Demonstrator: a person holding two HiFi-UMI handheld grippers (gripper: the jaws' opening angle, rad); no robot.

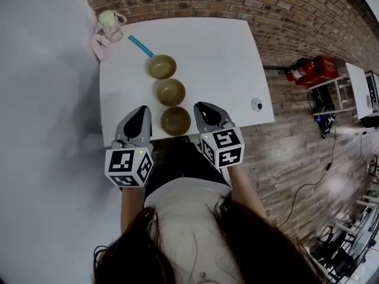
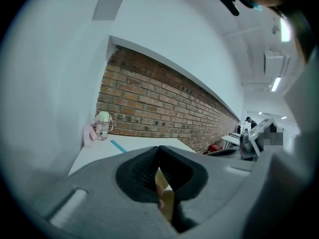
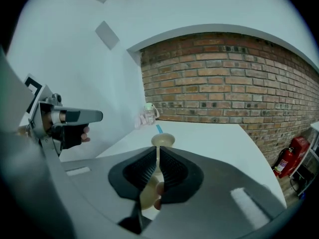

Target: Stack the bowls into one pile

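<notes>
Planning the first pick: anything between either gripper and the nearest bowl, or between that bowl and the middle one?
Nothing visible. The nearest bowl sits between the left gripper and right gripper with only bare table in the gaps, and the middle bowl is next in line.

White table [image 1: 225, 52] against a brick wall, carrying three bowls and a few small things

Three brownish bowls stand in a row near the left side: the far bowl [image 1: 161, 67], the middle bowl [image 1: 170, 92] and the near bowl [image 1: 176, 120] at the front edge, close together and unstacked. A blue stick [image 1: 140, 45] lies just beyond the far bowl. At the far left corner stands a clear handled bottle [image 1: 109, 22] with a pale green cap, a pink item [image 1: 98, 45] beside it. A round white object [image 1: 256, 104] sits by the right edge.
</notes>
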